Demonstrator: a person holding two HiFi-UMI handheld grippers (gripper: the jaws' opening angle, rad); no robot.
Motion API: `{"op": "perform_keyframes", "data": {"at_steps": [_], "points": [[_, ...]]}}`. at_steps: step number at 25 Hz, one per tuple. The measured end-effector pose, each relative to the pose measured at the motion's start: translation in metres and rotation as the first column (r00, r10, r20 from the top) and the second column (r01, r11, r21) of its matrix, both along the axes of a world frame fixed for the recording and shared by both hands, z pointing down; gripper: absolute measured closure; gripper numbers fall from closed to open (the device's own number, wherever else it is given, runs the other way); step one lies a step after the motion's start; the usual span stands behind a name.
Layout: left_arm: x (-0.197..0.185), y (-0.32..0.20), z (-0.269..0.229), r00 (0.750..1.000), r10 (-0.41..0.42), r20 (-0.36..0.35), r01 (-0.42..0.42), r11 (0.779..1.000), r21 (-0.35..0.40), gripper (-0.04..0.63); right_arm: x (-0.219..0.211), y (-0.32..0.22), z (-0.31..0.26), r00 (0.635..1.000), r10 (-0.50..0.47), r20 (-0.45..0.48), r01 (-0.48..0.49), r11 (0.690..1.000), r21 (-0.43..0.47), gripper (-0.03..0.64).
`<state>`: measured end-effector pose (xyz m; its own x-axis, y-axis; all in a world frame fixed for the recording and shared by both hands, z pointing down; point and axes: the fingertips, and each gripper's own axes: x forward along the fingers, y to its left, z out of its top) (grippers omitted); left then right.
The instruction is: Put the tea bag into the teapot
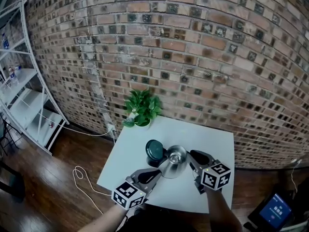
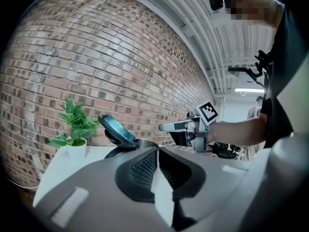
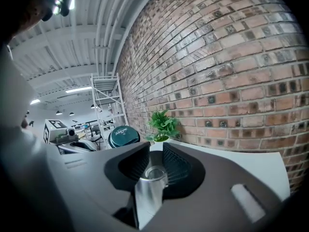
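Note:
A steel teapot (image 1: 174, 161) stands at the middle of the white table (image 1: 217, 144), with a dark green round lid (image 1: 155, 150) tilted up at its left side. My left gripper (image 1: 152, 176) is just short of the teapot on its near left, shut on a white tea bag (image 2: 163, 195). In the left gripper view the lid (image 2: 116, 128) rises right beyond the jaws. My right gripper (image 1: 192, 155) is at the teapot's right side, shut on a shiny steel part (image 3: 148, 192), apparently the teapot's handle. The green lid (image 3: 124, 136) shows beyond it.
A small potted plant (image 1: 142, 108) stands at the table's far edge by the brick wall. A white shelf rack (image 1: 24, 95) is at the left, a white cable (image 1: 82, 178) lies on the wooden floor, and a lit tablet (image 1: 275, 210) is at lower right.

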<state>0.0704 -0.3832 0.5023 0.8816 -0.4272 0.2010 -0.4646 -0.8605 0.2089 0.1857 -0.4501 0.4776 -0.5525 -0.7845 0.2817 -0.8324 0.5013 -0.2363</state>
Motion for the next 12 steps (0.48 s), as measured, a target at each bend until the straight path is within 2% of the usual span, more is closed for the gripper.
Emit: {"op": "perform_keyframes", "data": {"at_steps": [4,6,12], "points": [[-0.007,-0.002,-0.005,1.000,-0.022,-0.012,0.023,1.000,0.005,0.589,-0.003,0.010,-0.012,1.000,-0.022,0.014,0.021,0.999,0.032,0.546],[-0.011,-0.004,-0.008,0.999,-0.036,-0.017,0.036,0.999,0.008,0.589,-0.005,0.016,-0.018,0.999,-0.038,0.005,0.038,0.998,0.055,0.615],[-0.018,-0.005,-0.018,0.998,-0.059,-0.036,0.060,0.998,0.017,0.589,-0.006,0.030,-0.023,0.998,-0.065,-0.025,0.066,0.994,0.087,0.615]]}}
